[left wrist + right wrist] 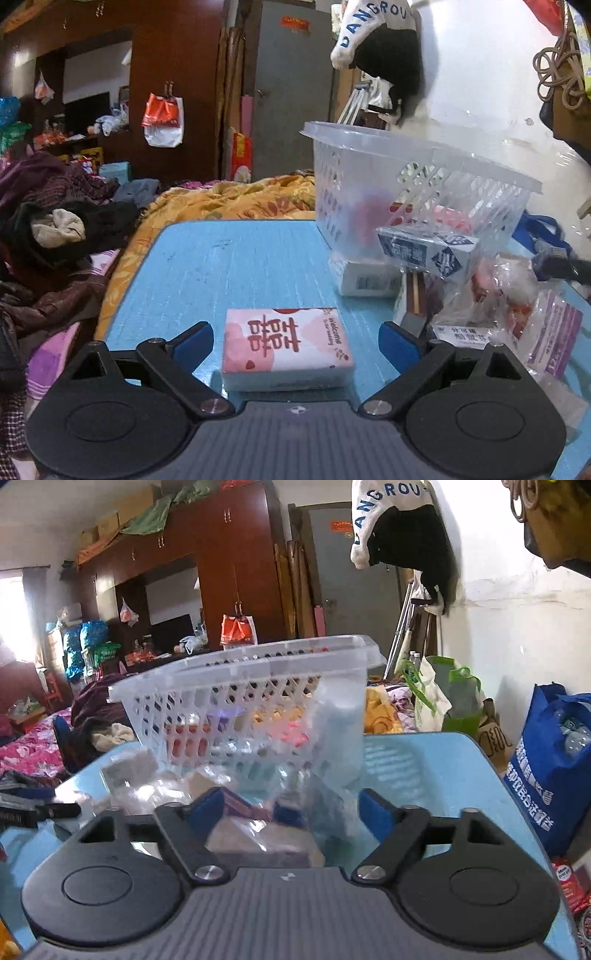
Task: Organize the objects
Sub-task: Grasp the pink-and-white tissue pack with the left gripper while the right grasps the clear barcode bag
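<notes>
Here the left gripper (295,343) straddles the pink tissue pack (286,349) near the blue table's (229,262) near edge, jaws apart, not pressing, lined up for pickup. The right gripper (291,812) stands open around a clear plastic packet (258,834) before the basket (240,686).

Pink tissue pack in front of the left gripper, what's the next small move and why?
Probably close the left gripper on the pink tissue pack: it lies flat on the blue table between the open jaws, untouched. The clear basket stands just beyond.
</notes>
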`<state>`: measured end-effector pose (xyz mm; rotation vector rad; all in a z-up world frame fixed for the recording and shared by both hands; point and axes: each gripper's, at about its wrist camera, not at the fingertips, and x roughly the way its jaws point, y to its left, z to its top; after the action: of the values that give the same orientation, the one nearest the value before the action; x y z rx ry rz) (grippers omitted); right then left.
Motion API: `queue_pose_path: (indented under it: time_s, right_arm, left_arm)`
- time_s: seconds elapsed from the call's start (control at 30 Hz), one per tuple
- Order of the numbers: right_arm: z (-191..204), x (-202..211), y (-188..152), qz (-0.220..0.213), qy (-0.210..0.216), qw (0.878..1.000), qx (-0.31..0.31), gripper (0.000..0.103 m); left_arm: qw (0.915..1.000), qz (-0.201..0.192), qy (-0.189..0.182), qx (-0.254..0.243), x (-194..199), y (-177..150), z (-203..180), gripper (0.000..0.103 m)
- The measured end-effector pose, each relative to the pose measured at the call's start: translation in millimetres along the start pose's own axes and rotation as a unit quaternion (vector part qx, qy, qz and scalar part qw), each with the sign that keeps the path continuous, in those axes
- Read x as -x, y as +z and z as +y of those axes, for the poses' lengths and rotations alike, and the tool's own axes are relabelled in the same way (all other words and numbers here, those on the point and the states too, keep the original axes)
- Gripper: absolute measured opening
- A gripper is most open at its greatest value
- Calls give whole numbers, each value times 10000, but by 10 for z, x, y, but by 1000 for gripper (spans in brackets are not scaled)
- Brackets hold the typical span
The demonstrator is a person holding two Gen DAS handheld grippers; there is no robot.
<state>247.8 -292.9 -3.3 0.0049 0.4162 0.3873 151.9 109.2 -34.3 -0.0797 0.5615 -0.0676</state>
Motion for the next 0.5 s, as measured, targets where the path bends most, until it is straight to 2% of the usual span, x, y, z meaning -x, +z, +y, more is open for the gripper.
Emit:
queue_pose_path:
  time_s: [0.2,0.33,0.4,0.43,0.47,0.5]
  right_arm:
    - [40,-58,63,46,-358,9992,152,78]
    - [-15,-122,69,142,-307,9994,111,73]
    - [-24,-155,44,210,-243,9994,108,58]
    - [-31,-175,29,273,-214,9993,101,55]
    - [-41,-189,15,302,-190,9993,76,49]
    - [-51,-183,-1,260,-166,9995,59,49]
  left_arm:
    - [10000,86,-13,18,-22,-1,7,98]
    - [9996,249,65,-129,-75,18,-47,98]
    - [9993,295,84,-195,-89,19,-76,98]
    - [9993,295,91,-213,-83,18,-79,97]
    - [9992,293,113,-231,-82,17,-87,92]
    - [9992,288,147,-245,-83,15,-95,88]
